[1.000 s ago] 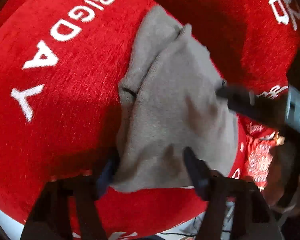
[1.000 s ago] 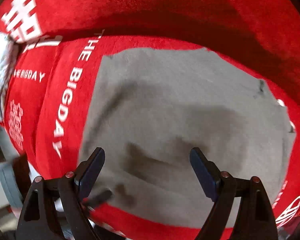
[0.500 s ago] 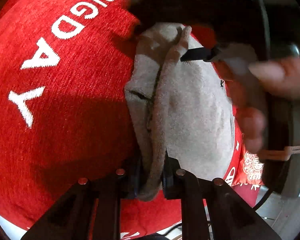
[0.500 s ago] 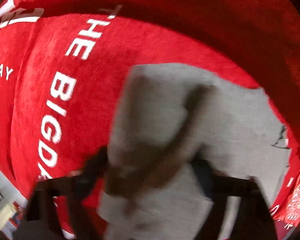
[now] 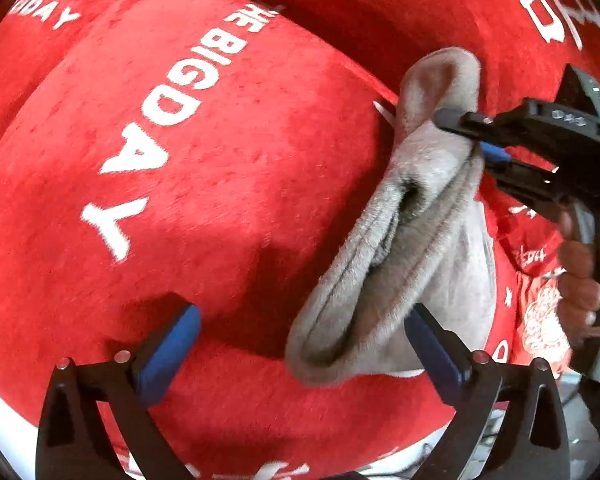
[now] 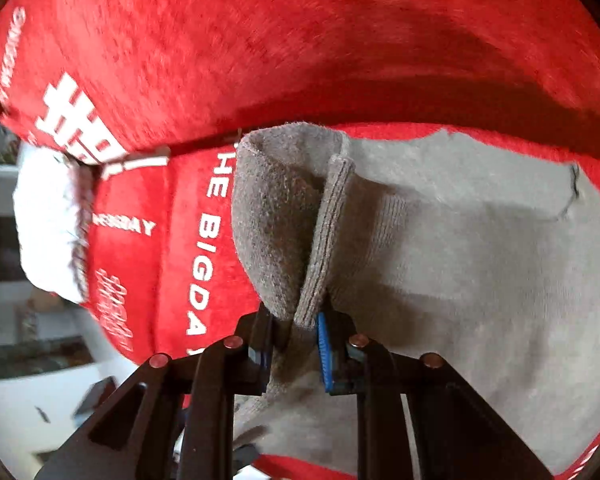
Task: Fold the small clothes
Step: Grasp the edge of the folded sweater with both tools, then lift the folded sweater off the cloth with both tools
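A grey fleece garment (image 5: 412, 240) lies partly folded on a red cloth with white lettering (image 5: 180, 160). My left gripper (image 5: 300, 340) is open, its right finger against the garment's near folded edge and its left finger over the red cloth. In the right wrist view my right gripper (image 6: 296, 344) is shut on a raised fold of the grey garment (image 6: 460, 260), pinching its hemmed edge. In the left wrist view the right gripper (image 5: 476, 140) shows gripping the garment's far corner.
The red cloth (image 6: 300, 40) covers a rounded cushion-like surface with a raised back. A white fabric piece (image 6: 48, 220) lies at its left edge. The floor and a white surface (image 6: 28, 400) show beyond the cloth's edge. The hand (image 5: 580, 280) that holds the right gripper is at right.
My left gripper has let go of the garment's edge and opened. My right gripper has closed on the garment's far fold and lifted it.
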`<state>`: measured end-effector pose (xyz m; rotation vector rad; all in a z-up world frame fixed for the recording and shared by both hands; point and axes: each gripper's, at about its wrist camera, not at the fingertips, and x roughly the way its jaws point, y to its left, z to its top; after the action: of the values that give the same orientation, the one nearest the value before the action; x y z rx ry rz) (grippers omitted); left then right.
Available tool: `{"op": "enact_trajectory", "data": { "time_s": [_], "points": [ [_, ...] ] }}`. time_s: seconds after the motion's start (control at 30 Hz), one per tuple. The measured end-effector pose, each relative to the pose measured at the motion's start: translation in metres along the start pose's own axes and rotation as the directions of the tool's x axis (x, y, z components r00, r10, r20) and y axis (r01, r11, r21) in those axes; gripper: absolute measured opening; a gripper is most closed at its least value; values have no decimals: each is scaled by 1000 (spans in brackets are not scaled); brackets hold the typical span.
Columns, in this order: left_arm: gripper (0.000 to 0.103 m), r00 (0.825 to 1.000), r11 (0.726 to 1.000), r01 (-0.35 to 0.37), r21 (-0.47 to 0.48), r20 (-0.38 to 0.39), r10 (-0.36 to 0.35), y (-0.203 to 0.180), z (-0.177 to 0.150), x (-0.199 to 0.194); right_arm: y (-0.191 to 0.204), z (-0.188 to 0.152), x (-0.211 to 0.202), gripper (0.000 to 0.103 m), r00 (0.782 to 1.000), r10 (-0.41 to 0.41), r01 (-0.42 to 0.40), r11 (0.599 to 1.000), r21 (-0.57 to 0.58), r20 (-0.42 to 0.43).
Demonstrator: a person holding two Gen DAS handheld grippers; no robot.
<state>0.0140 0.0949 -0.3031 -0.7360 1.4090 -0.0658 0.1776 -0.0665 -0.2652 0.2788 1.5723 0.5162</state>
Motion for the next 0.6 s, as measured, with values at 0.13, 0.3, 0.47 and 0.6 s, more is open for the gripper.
{"op": "enact_trajectory", "data": {
  "time_s": [0.13, 0.3, 0.47, 0.6],
  "points": [
    [81, 998, 994, 55, 90, -25, -53, -29, 10, 22, -11, -1, -13, 20, 998, 55, -55, 998, 13, 8],
    [12, 999, 974, 30, 227, -30, -24, -79, 3, 17, -35, -4, -42, 20, 990, 135, -138, 987, 76, 49],
    [12, 1000, 950, -27, 310, 13, 24, -127, -15, -2, -61, -6, -69, 20, 980, 185, -193, 974, 122, 69],
    [12, 999, 940, -41, 338, -2, 44, -161, -18, 8, -79, -8, -92, 20, 982, 178, -184, 978, 101, 69]
  ]
}}
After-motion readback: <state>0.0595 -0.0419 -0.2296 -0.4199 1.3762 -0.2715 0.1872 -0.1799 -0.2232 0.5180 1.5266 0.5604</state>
